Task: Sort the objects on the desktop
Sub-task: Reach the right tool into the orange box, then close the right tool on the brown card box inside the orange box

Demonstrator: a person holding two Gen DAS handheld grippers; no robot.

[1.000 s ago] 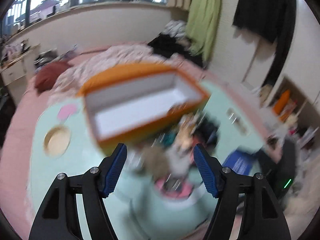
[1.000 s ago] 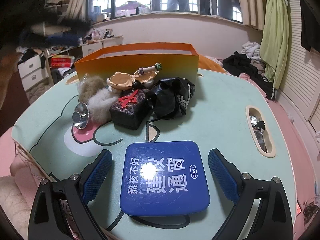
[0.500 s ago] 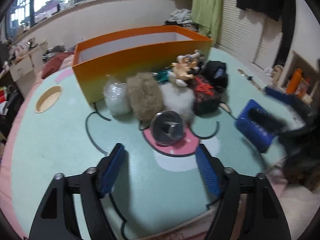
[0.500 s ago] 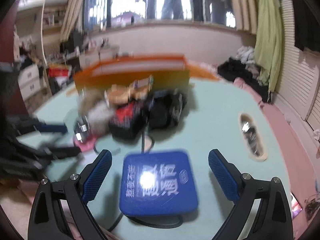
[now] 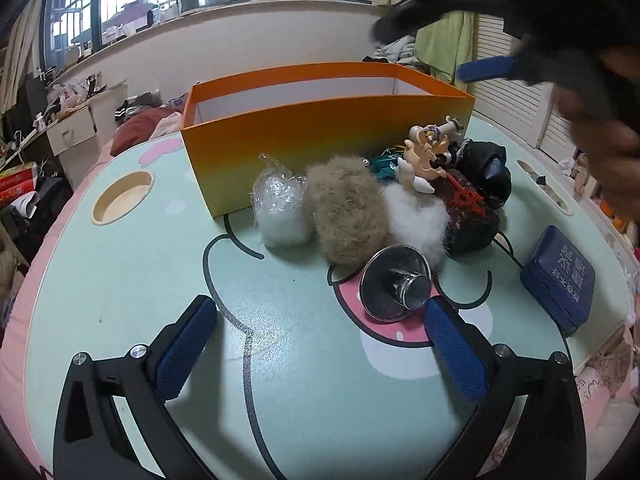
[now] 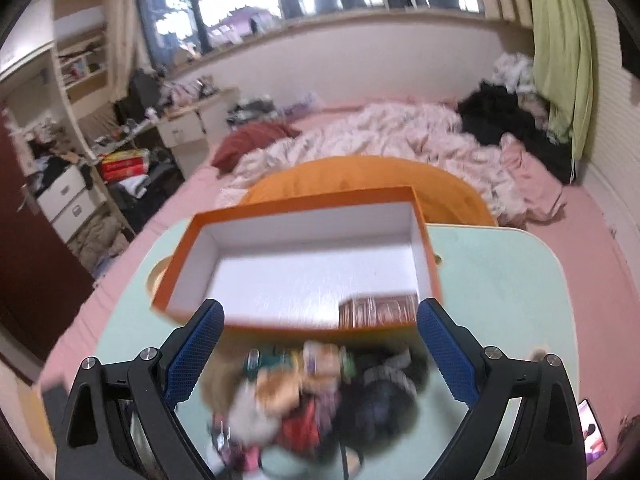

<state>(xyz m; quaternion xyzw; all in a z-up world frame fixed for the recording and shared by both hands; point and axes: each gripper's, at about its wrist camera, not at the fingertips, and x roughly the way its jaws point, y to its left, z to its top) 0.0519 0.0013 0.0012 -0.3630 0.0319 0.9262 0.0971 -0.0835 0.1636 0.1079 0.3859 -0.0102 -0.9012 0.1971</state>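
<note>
An orange box with a white inside stands at the back of the mint-green table. In front of it lies a pile: a clear plastic bag, a brown fluffy ball, white fluff, a metal funnel, a figurine, a dark red case and a black pouch. My left gripper is low over the table before the pile, its jaws opening around nothing. My right gripper hovers open and empty above the blurred pile, facing the orange box.
A blue tin lies at the table's right edge. A round cup hole is sunk into the table at the left. A small brown patterned item lies inside the box. A bed with rumpled covers is behind the table.
My left gripper has sunk toward the table and spread its jaws wider. My right gripper has risen from over the blue tin to above the pile and box.
</note>
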